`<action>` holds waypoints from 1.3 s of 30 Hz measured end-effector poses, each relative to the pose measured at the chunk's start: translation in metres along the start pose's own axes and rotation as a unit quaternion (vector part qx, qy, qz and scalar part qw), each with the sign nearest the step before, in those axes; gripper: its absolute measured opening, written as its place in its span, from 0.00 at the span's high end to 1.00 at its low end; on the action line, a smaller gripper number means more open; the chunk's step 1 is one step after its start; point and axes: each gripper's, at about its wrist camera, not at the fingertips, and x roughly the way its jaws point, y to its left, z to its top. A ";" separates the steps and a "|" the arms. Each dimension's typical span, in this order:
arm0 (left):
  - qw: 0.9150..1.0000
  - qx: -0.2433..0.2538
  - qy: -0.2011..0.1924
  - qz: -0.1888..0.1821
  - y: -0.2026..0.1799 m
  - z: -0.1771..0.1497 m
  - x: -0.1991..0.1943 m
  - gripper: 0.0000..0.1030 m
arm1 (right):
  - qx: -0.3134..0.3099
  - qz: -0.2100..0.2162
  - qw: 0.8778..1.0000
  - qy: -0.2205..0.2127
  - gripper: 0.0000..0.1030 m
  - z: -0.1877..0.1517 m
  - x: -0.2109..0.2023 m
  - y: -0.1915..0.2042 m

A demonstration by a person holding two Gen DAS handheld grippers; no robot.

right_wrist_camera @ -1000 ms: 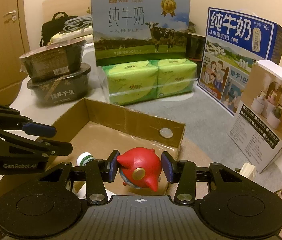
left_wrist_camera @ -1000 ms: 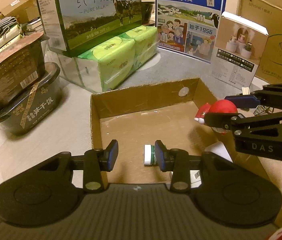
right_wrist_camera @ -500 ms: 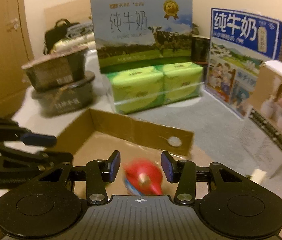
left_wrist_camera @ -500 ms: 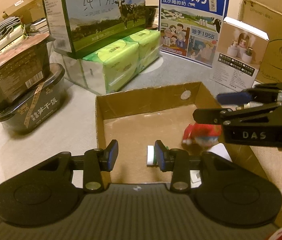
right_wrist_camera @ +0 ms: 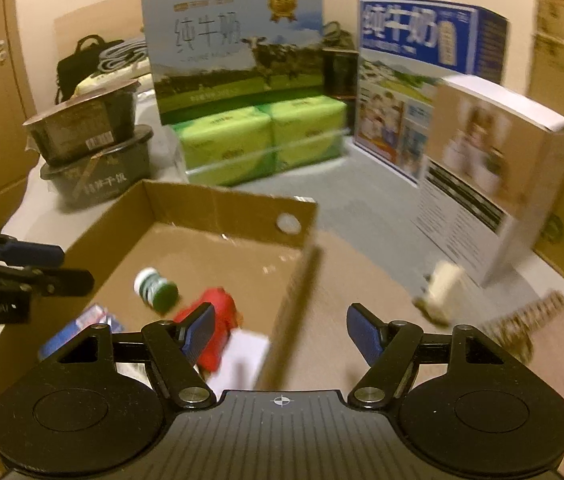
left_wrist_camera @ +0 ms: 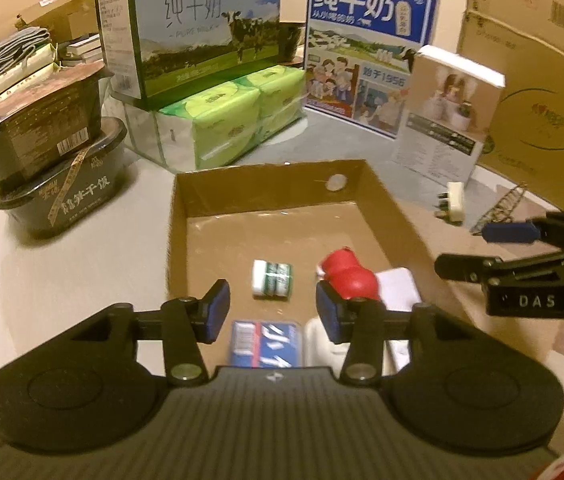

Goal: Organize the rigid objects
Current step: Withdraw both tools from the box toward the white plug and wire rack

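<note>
An open cardboard box (left_wrist_camera: 266, 188) (right_wrist_camera: 222, 212) holds a green-and-white bottle (left_wrist_camera: 272, 284) (right_wrist_camera: 154, 286) on its side, a red toy (left_wrist_camera: 348, 278) (right_wrist_camera: 222, 300), a white carton (left_wrist_camera: 396, 288) and a blue packet (left_wrist_camera: 266, 344). My left gripper (left_wrist_camera: 273, 312) hangs over the box's near end. Its jaws are opening with nothing between them. My right gripper (right_wrist_camera: 282, 332) (left_wrist_camera: 478, 250) is at the box's right wall, jaws opening and empty. The red toy lies loose on the box floor, beside the right gripper's left finger.
Right of the box lie a white plug (left_wrist_camera: 452, 202) (right_wrist_camera: 442, 288) and a small metal tower model (left_wrist_camera: 502, 204). Milk cartons (left_wrist_camera: 202, 28), green tissue packs (left_wrist_camera: 222, 120), stacked black bowls (left_wrist_camera: 50, 160), a humidifier box (left_wrist_camera: 442, 120) and big cartons (left_wrist_camera: 542, 100) ring the back.
The right gripper let go of the red toy, which dropped into the box, then it drew back to the right. The left gripper pulled back and widened.
</note>
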 end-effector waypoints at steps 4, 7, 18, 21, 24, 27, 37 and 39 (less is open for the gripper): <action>1.000 -0.006 -0.003 -0.008 -0.017 -0.010 -0.016 0.44 | 0.019 -0.008 1.000 0.007 0.29 -0.019 -0.026 -0.006; 1.000 -0.009 -0.006 -0.013 -0.030 -0.017 -0.029 0.38 | 0.028 -0.019 0.999 0.007 0.28 -0.034 -0.048 -0.009; 0.999 -0.031 -0.022 -0.033 -0.075 -0.044 -0.067 0.19 | 0.071 -0.058 0.996 0.022 0.21 -0.098 -0.114 -0.037; 0.999 -0.030 -0.026 -0.035 -0.090 -0.048 -0.074 0.16 | 0.084 -0.071 0.994 0.021 0.21 -0.108 -0.130 -0.049; 0.999 -0.025 -0.024 -0.039 -0.105 -0.052 -0.077 0.14 | 0.094 -0.084 0.992 0.017 0.21 -0.114 -0.145 -0.058; 0.998 -0.018 -0.021 -0.048 -0.120 -0.057 -0.078 0.12 | 0.102 -0.093 0.990 0.013 0.20 -0.121 -0.158 -0.065; 0.998 0.022 -0.014 -0.064 -0.157 -0.062 -0.077 0.11 | 0.119 -0.109 0.987 0.005 0.20 -0.134 -0.179 -0.085; 0.997 0.027 -0.014 -0.067 -0.161 -0.062 -0.076 0.11 | 0.123 -0.111 0.986 0.005 0.20 -0.135 -0.181 -0.089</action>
